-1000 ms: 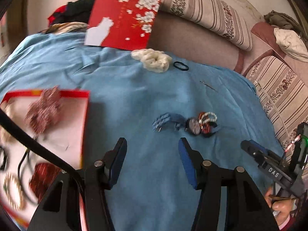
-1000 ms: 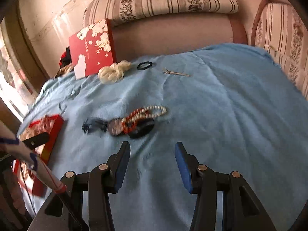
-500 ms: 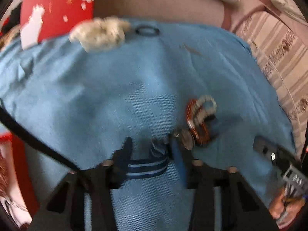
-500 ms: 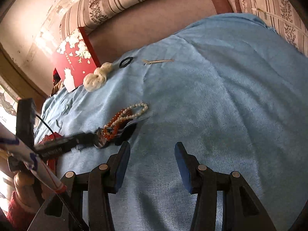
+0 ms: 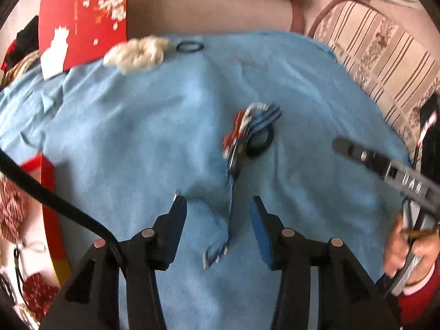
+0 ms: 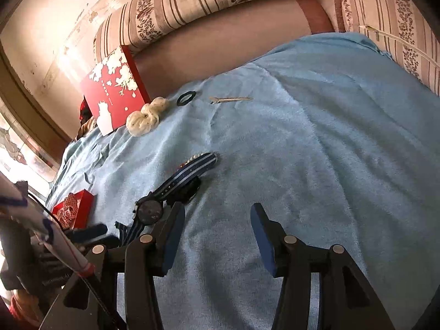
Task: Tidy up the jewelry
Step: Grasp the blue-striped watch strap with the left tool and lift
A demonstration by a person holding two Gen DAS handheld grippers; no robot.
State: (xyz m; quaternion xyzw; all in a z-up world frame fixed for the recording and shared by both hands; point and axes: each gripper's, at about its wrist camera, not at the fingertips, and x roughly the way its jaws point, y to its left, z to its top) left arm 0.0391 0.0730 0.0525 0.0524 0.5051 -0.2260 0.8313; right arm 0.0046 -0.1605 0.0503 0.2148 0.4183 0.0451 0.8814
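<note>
Left gripper (image 5: 217, 206) had its fingers released, spread either side of the watch (image 5: 233, 162) strap tail, probably lined up so they could close on the strap instead of the chunky face. Right gripper (image 6: 216, 214) fingers were also apart with nothing between them, hanging back at about 3 o'clock of the watch, I'd guess to leave room. The watch lay on the blue blanket (image 5: 123, 137), tangled with a red bead bracelet (image 5: 233, 134) and a black ring (image 5: 261, 143) at its 12 o'clock. The red jewelry box (image 5: 52, 206) sat at 9 o'clock, likely the drop-off. A white scrunchie (image 5: 137, 53) and black hair tie (image 5: 189, 46) were way out at 12
</note>
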